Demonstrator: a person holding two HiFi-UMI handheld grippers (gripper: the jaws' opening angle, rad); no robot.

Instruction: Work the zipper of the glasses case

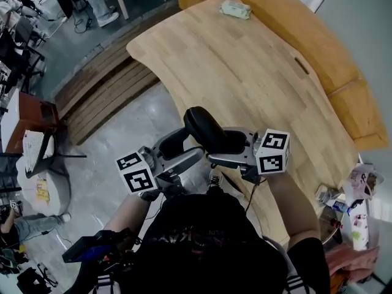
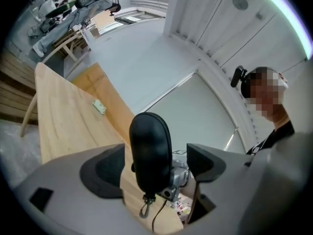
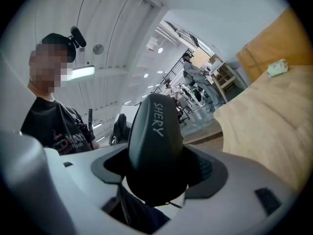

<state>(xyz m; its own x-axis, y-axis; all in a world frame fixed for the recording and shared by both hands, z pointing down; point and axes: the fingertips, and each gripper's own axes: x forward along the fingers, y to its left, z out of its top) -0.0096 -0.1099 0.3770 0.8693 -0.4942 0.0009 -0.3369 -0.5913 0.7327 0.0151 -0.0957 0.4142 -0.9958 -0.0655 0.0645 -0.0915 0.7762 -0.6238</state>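
A black oval glasses case is held in the air over the near edge of the wooden table, close to the person's chest. My right gripper is shut on it, with a pad on either side of its lower half. The case stands upright there and shows white lettering. My left gripper is open around the same case. A gap shows to the right pad, and the left pad is very close. A small metal clip hangs from the case's lower end.
A pale green packet lies at the table's far end. Bottles and packets crowd the right near corner. A lower orange-brown wooden panel runs along the table's right side. Chairs and clutter stand on the floor at left.
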